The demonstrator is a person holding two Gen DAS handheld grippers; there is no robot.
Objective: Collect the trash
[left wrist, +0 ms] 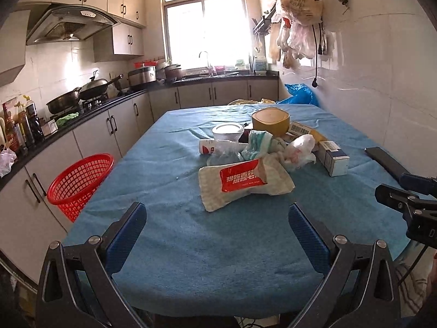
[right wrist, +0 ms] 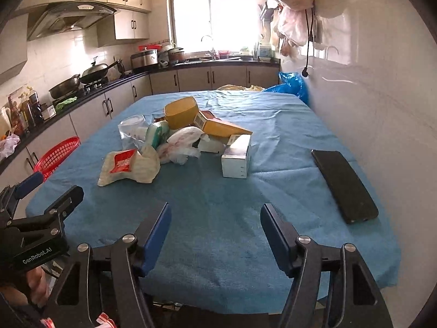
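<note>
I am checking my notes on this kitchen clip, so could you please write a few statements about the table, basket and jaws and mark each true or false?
1. The red basket stands off the table's left edge. True.
2. The left gripper holds the red-labelled wrapper. False: its jaws are open and empty.
3. A black phone lies near the wall. True.
4. The tablecloth is green. False: it is blue.
5. The white box lies in the basket. False: it is on the table.

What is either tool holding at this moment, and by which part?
Nothing. The left tool and right tool are both open over bare blue tablecloth, short of the heap of wrappers and cartons.
</note>
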